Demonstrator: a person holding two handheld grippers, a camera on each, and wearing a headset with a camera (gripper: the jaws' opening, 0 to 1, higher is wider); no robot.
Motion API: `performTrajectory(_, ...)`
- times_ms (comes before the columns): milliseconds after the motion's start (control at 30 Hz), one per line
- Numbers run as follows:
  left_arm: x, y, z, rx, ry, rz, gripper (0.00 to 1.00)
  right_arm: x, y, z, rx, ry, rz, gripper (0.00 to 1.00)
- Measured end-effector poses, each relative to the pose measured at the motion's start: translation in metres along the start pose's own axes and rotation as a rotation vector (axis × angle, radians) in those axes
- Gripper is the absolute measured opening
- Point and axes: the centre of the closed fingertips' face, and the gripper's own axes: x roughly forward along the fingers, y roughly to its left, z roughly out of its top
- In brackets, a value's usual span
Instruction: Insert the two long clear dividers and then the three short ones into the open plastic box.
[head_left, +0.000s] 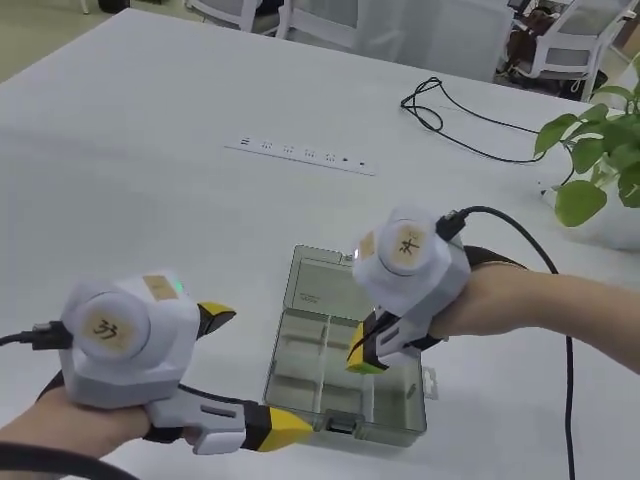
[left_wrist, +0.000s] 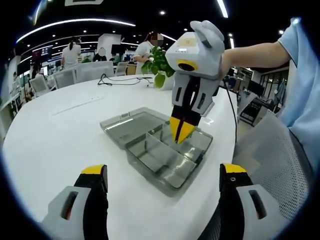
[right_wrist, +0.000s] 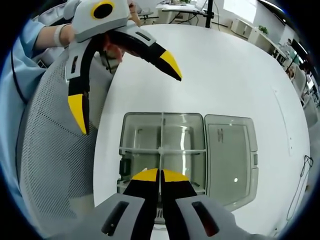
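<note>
The open clear plastic box (head_left: 300, 365) lies near the table's front edge, its lid (head_left: 315, 280) folded flat on the far side. Clear dividers (right_wrist: 162, 131) stand inside and cross, splitting the box (right_wrist: 140, 135) into compartments. My right gripper (head_left: 364, 357) points down into the box, jaws shut, its tips (left_wrist: 181, 132) over a compartment near a divider. Whether a clear piece is pinched there I cannot make out. My left gripper (head_left: 250, 371) hovers open, holding nothing, just left of the box (left_wrist: 165, 167). It appears again as the left gripper (right_wrist: 126, 94).
A white power strip (head_left: 305, 155) lies mid-table, and a black cable (head_left: 450, 115) loops at the far right. A green plant (head_left: 600, 150) stands at the right edge. A grey mesh chair (right_wrist: 55, 150) is by the table's near edge. Office chairs and people stand beyond.
</note>
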Motion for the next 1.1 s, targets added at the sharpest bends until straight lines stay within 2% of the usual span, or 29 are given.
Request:
performTrajectory(400,-0.001,0.001,0.002,0.010,0.001,0.002,0.94,-0.002,0.003,-0.002,-0.037,-0.028,0.001,0.04)
performTrajectory(533,-0.001,0.002,0.003,0.010,0.001,0.004,0.94,-0.006,0.008,-0.005,-0.046,-0.057,0.003,0.13)
performTrajectory(800,0.000,0.000,0.004,0.010,0.001,-0.003,0.95,-0.022,0.013,0.000,-0.014,-0.201,-0.029,0.37)
performTrajectory(933,0.000,-0.001,0.005,0.017,0.002,-0.010,0.95,-0.028,0.014,0.003,0.010,-0.286,-0.060,0.63)
performTrajectory(1000,0.001,-0.001,0.006,0.019,0.000,-0.012,0.95,-0.030,0.016,0.003,0.022,-0.321,-0.062,0.72)
performTrajectory(1100,0.001,-0.002,0.008,0.022,-0.001,-0.016,0.95,-0.030,0.013,-0.003,0.031,-0.329,-0.104,0.86)
